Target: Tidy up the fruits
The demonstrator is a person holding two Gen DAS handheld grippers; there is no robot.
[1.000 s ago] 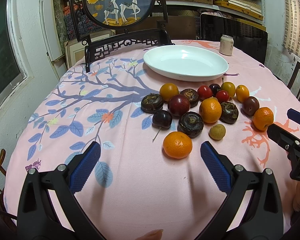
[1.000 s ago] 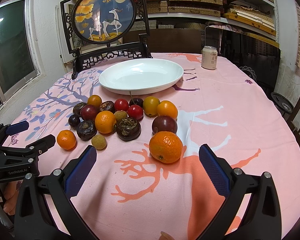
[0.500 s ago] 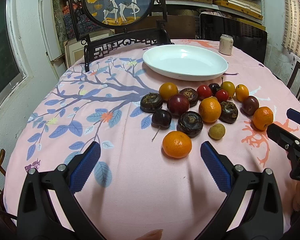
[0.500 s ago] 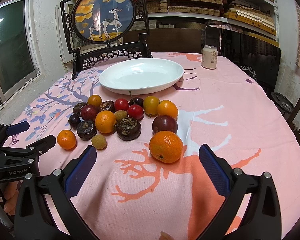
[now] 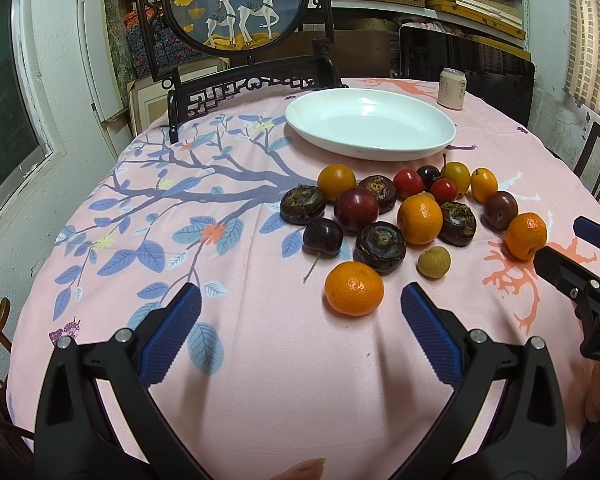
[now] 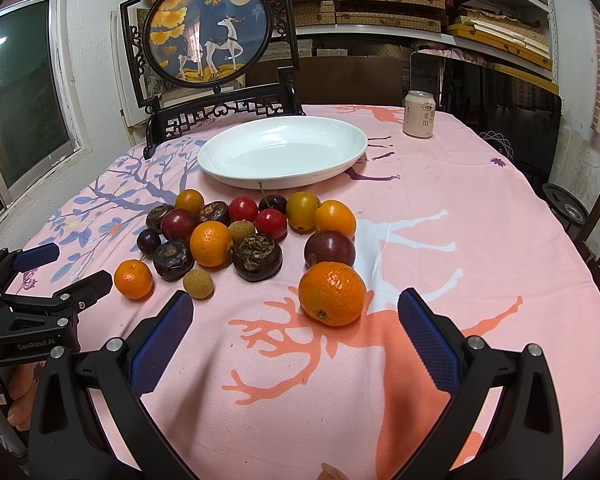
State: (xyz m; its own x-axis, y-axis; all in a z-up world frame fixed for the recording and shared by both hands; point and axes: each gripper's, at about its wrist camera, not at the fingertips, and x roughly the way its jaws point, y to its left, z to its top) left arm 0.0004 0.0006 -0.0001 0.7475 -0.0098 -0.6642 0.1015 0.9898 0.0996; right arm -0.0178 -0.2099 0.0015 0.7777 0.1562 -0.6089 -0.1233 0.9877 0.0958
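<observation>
Since one second ago the left gripper (image 5: 300, 312) has eased slightly toward the fruit; the nearest mandarin (image 5: 354, 288) sits marginally lower in its view. Right wrist view essentially unchanged.

Landmark: white oval plate (image 5: 440, 148), holding no fruit, on the pink printed tablecloth (image 5: 260, 380).

Left gripper: jaws spread wide, released, gripping nothing; blue pads (image 5: 170, 336) hover over the cloth. Nearest mandarin lies ahead of the fingertips, on the near side of the plate, toward the right finger.

Right gripper (image 6: 296, 328): jaws likewise spread, released, nothing held. A large mandarin (image 6: 332, 294) rests on the cloth just beyond the fingertips, nearer the right one, well on the near side of the plate.

Fruit cluster (image 6: 236, 232): lies on the cloth directly on the near side of the plate, not on it. Contents as seen: a third mandarin (image 6: 211, 243), dark water chestnuts (image 6: 257, 257), red plums (image 6: 329, 248), small red and yellow fruits closest to the plate rim, one dark cherry (image 5: 323, 237) with stem, a pale longan (image 5: 433, 262) at the cluster's near edge.

Drinks can (image 6: 419, 114): upright, beyond the plate and to its right, apart from it
</observation>
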